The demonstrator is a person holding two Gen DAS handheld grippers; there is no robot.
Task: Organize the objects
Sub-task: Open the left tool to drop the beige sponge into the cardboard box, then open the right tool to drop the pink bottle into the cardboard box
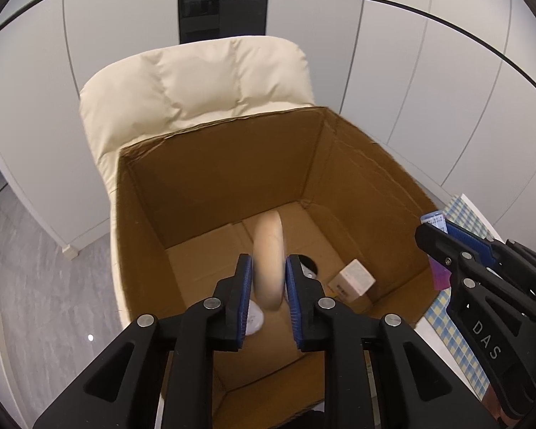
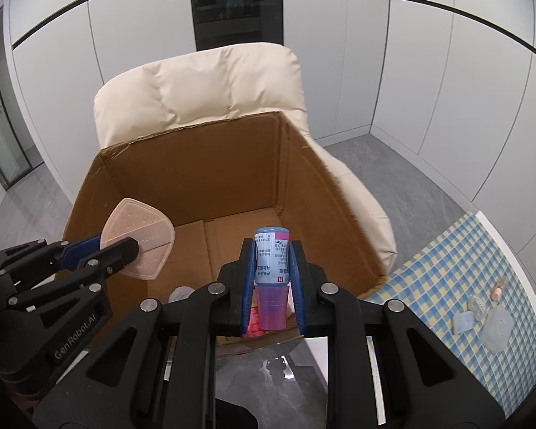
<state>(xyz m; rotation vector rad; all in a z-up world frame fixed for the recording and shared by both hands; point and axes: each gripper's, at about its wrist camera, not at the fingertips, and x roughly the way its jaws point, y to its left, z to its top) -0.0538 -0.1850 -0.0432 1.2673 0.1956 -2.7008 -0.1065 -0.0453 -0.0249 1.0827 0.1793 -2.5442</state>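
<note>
An open cardboard box (image 1: 214, 164) stands on a cream armchair; it also shows in the right wrist view (image 2: 196, 175). My left gripper (image 1: 268, 268) holds a flat peach-coloured compact case (image 1: 268, 261) edge-on over the box's inside; the case looks blurred. The right wrist view shows the same case (image 2: 139, 236) between the left gripper's fingers. My right gripper (image 2: 272, 250) is shut on a blue bottle with a pink cap (image 2: 271, 261), held over the box's near right part. In the left wrist view the right gripper (image 1: 443, 239) sits at the box's right wall.
Inside the box lie a small white carton (image 1: 353, 279), a black round item (image 1: 309, 262) and a white round item (image 1: 255, 318). A blue-yellow checked cloth (image 2: 446, 268) on a table at right carries several small clear and peach items (image 2: 496, 325). The armchair (image 2: 203, 85) backs the box.
</note>
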